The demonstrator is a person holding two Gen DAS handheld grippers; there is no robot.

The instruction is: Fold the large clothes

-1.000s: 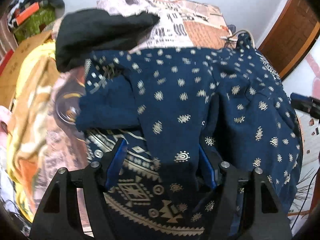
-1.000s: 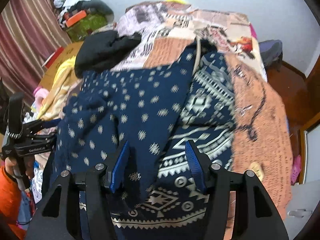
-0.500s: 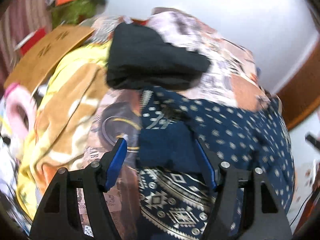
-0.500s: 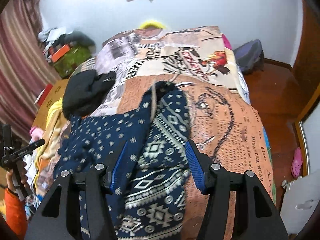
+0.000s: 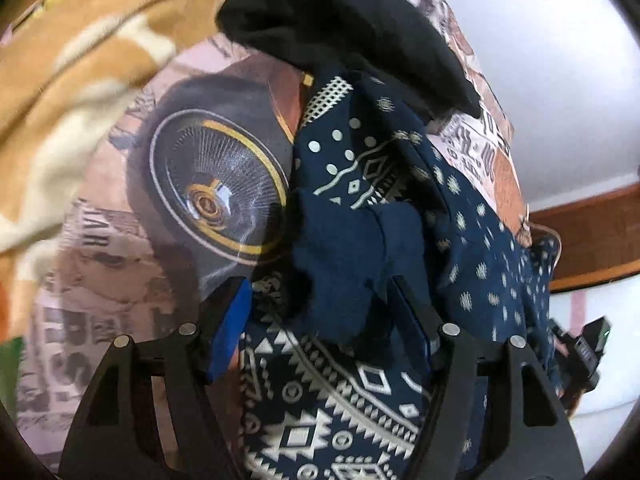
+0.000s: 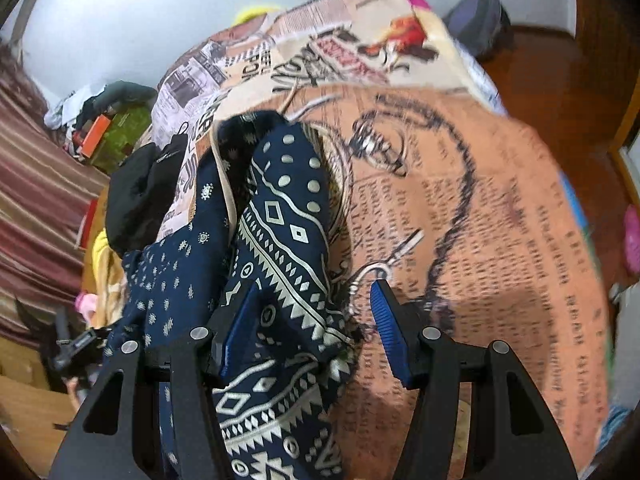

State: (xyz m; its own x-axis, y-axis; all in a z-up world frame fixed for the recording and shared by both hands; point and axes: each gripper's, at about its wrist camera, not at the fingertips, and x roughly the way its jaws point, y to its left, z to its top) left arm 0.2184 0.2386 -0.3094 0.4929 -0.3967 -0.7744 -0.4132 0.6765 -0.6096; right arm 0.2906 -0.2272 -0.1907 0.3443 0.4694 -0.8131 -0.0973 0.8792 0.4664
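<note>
Both grippers have dropped closer to the bed point(image 6: 500, 208) and rolled since the earlier frames. Left gripper point(image 5: 320, 312): jaws apart, a plain navy fold of the garment point(image 5: 344, 264) lying between them, pads not pressing it. Right gripper point(image 6: 310, 328): jaws half open, patterned garment point(image 6: 288, 240) edge lying against the left pad, the right pad over bare bedspread. Black cloth point(image 5: 344, 20) lies beyond.

No legible text (bedsheet point(image 6: 500, 220) print blurred)

Garment point(image 6: 280, 232) on bedspread point(image 6: 500, 240)
</note>
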